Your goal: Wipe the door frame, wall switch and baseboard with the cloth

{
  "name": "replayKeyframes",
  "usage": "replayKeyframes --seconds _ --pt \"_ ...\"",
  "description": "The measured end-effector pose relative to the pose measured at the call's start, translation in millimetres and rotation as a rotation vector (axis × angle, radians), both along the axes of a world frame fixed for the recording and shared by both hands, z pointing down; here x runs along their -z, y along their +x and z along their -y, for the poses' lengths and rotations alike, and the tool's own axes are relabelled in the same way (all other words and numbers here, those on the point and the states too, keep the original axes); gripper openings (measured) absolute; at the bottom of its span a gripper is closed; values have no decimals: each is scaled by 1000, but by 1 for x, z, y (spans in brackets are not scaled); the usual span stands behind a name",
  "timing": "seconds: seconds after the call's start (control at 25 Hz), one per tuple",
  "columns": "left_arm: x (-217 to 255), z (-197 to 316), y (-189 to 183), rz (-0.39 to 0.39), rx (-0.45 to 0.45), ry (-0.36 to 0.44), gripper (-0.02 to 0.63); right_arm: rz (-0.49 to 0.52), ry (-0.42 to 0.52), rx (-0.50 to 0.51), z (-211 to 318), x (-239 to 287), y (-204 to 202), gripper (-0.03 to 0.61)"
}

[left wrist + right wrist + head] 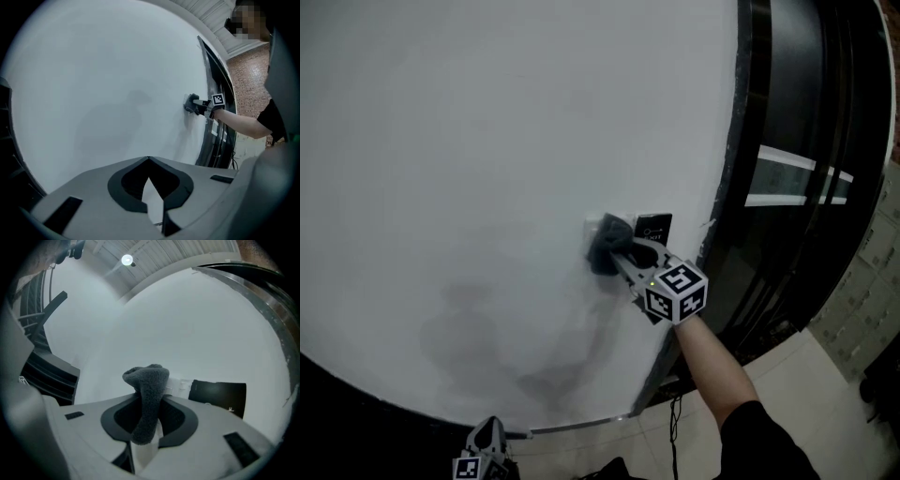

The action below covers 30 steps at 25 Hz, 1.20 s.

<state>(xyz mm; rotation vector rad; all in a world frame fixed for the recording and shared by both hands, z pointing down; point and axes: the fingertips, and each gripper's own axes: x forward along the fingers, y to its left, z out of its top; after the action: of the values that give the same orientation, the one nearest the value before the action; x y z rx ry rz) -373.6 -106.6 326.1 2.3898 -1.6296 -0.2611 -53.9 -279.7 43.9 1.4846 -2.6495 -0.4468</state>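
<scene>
Two grippers were in view against a white wall (487, 141). The right gripper (619, 253), its marker cube (677, 292) facing the head camera, was clenched on a dark grey cloth (149, 394), whose bunched end stuck out past the jaws and was pressed to the wall. The cloth covered part of a white wall switch (177, 386), just left of a black panel (653, 226). To the right of both ran the dark door frame (727, 187). A bare forearm (712, 356) reached up behind the right gripper. The left gripper (483, 452) hung low near the metallic baseboard strip (581, 425), well apart from the switch, its jaws closed tip to tip on nothing.
</scene>
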Motion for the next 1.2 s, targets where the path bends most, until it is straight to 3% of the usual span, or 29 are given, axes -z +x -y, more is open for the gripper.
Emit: replayKeyframes --seconds 0.24,0.44,0.6,0.8,1.04,1.2 --pt "22 16 26 17 -28 27 -9 -6 10 -8 -4 10 35 95" --pt "26 26 32 32 -10 56 -8 -48 21 13 -7 9 30 95" --pt "27 33 62 14 -7 59 -9 -84 11 48 -5 11 40 95" --pt "15 33 102 58 -57 49 -8 -78 -13 106 -7 9 45 97" --pt "19 30 102 44 -20 39 -9 -42 -44 140 -14 10 51 97" --pt "14 36 120 59 -40 28 -9 -25 -49 133 -10 10 75 97"
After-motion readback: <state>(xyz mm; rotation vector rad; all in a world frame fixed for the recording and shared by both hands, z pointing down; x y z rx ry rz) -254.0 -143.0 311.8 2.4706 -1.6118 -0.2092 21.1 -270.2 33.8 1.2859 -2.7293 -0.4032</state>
